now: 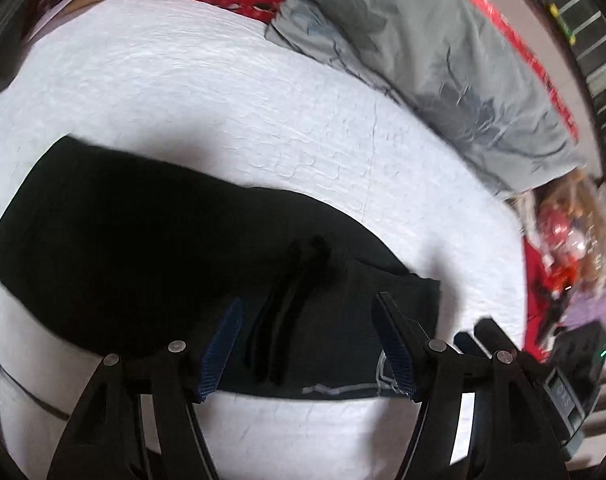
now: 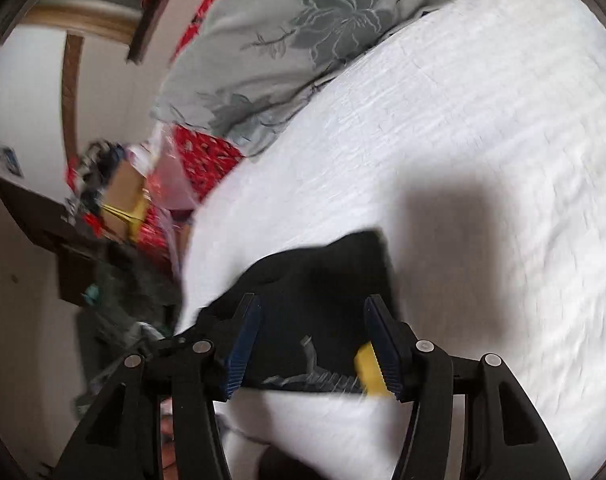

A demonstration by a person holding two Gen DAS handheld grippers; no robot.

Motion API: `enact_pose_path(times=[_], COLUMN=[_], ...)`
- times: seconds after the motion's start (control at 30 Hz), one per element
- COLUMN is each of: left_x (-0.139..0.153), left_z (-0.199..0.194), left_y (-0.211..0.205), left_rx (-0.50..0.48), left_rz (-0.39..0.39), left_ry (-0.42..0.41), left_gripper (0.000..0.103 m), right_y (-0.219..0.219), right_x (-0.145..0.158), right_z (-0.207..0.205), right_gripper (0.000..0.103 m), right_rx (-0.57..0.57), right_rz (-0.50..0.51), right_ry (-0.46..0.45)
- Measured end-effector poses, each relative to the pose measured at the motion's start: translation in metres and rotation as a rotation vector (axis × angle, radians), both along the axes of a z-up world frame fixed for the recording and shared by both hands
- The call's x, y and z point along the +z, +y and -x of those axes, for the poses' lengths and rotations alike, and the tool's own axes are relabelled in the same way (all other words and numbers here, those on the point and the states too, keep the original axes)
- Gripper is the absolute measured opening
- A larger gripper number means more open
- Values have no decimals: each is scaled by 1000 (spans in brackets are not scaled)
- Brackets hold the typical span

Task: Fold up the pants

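The black fabric pants [image 1: 151,240] are seen lying flat on the white quilted bedspread [image 1: 223,92], long axis crosswise; left gripper [image 1: 307,340] and right gripper [image 2: 311,344], both released, are held above the near edge.

The pants [image 1: 151,248] lay on the bed [image 1: 223,100]; a quilt [image 1: 443,60] lay at two o'clock behind them.

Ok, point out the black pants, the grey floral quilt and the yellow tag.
black pants [image 1: 143,248], left wrist view, on the flat middle of the folded cloth.
grey floral quilt [image 2: 335,8], right wrist view, on the big printed flower.
yellow tag [image 2: 369,368], right wrist view, on its face beside the right-hand finger.
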State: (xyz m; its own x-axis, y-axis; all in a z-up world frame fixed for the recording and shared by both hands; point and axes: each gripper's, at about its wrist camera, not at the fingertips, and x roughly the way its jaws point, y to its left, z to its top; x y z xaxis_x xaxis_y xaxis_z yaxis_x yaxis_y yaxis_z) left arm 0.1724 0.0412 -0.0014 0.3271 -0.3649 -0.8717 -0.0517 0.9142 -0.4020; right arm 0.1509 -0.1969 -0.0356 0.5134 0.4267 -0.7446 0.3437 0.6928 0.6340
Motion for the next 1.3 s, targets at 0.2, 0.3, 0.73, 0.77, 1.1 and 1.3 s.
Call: enact_pose_path(times=[0.2,0.3,0.73,0.77,1.1,1.3], left_x=[-15,-25,-7,-8,-43,-30], left_z=[-21,-31,3,8,21,18], left_y=[-27,-35,-39,-40,-66,-26], left_rx=[-5,-12,-61,-67,-150,-103], left_rz=[-88,-137,-153,-160,-364,-228], left_ry=[11,6,-87,-99,-126,-56], left_gripper=[60,44,59,61,67,64], right_y=[2,2,4,11,23,29], right_x=[-32,-31,3,3,-38,-14], right_z=[-26,-32,7,12,22,22], right_gripper=[54,21,24,24,18,30], right_rx=[23,73,195,227,257,243], right_rz=[69,109,75,82,141,166], right_ry=[61,30,-86,-90,30,0])
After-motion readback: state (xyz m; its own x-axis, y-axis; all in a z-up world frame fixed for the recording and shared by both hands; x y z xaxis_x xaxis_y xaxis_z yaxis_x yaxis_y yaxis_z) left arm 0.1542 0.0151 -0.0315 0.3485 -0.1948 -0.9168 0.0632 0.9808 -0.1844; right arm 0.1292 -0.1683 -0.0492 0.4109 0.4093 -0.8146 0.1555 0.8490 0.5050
